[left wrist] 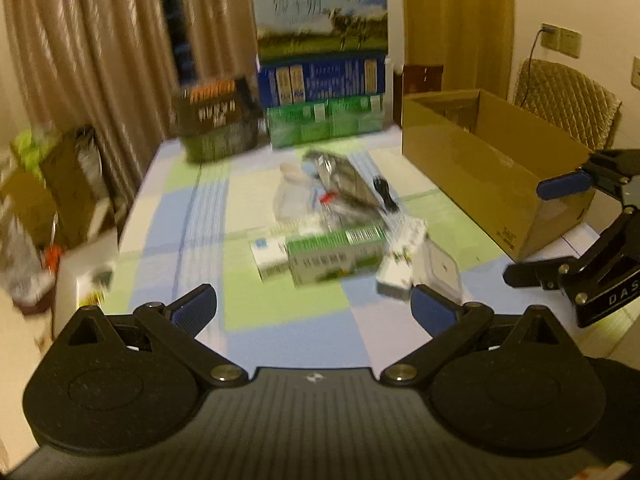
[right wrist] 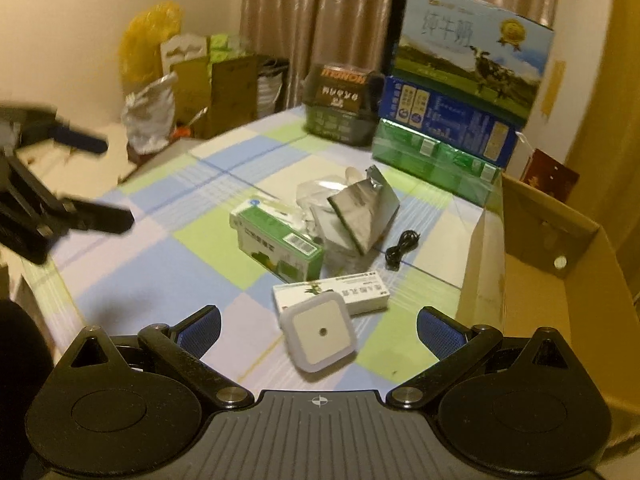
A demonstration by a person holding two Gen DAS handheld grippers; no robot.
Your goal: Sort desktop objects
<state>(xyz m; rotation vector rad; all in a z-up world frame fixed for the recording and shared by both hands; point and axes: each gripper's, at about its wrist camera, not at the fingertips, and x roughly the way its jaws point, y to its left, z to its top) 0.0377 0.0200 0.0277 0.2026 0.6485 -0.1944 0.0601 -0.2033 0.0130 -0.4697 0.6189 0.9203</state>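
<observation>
A pile of small items lies mid-table on the checked cloth: a green carton (left wrist: 336, 254) (right wrist: 276, 242), a flat white-green box (right wrist: 332, 290) (left wrist: 400, 264), a white square night light (right wrist: 318, 334) (left wrist: 438, 268), a silver foil pouch (right wrist: 362, 212) (left wrist: 340, 176) and a black cable (right wrist: 402, 248) (left wrist: 384, 192). My left gripper (left wrist: 314, 312) hovers open in front of the pile, holding nothing. My right gripper (right wrist: 318, 330) is open too, with the night light lying between and just beyond its fingers. Each gripper shows at the edge of the other's view, the right gripper (left wrist: 536, 232) and the left gripper (right wrist: 108, 180).
An open cardboard box (left wrist: 480, 168) (right wrist: 560, 264) stands on the table's right side. Stacked milk cartons (left wrist: 324, 60) (right wrist: 452, 104) and a dark basket (left wrist: 216, 120) (right wrist: 340, 100) line the far edge. Bags and boxes (right wrist: 192, 92) crowd the floor at left.
</observation>
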